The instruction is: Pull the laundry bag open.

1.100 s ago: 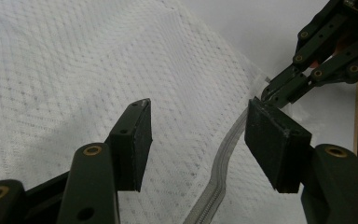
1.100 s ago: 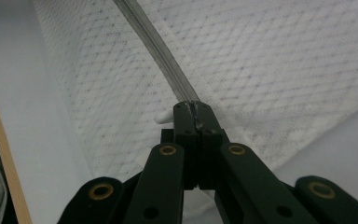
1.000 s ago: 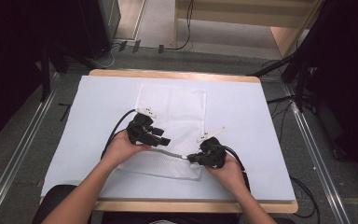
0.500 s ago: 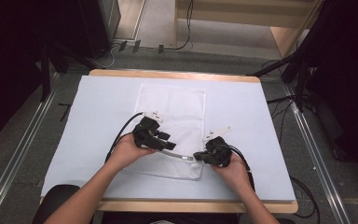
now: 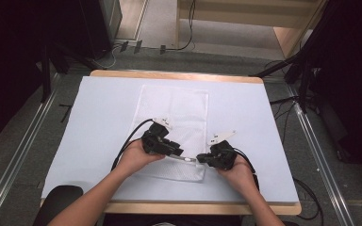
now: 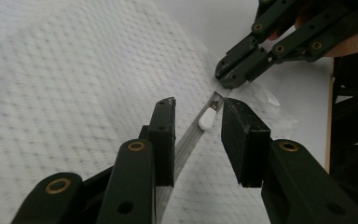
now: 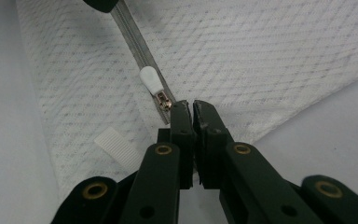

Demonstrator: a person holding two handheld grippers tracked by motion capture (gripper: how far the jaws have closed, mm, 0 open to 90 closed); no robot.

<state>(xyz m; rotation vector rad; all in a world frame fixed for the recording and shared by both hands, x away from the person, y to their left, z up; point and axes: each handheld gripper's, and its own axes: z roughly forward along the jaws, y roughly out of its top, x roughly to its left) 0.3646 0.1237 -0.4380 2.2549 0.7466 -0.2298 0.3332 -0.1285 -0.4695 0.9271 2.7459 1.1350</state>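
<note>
right gripper (image 7: pixel 188 108) clamps bag (image 5: pixel 174 117) corner by the zipper end. left gripper (image 6: pixel 196 126) jaws half open, just been closing, pull tab (image 6: pixel 207 120) between fingers, not yet pinched. unzipping not begun.

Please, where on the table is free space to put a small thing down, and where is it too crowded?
Free: the pale blue cover left of the white mesh bag, the strip right of the bag toward the table's right edge, and the band beyond the bag's far end. Crowded: the bag's near end, where the left gripper and right gripper meet at the zipper pull.
</note>
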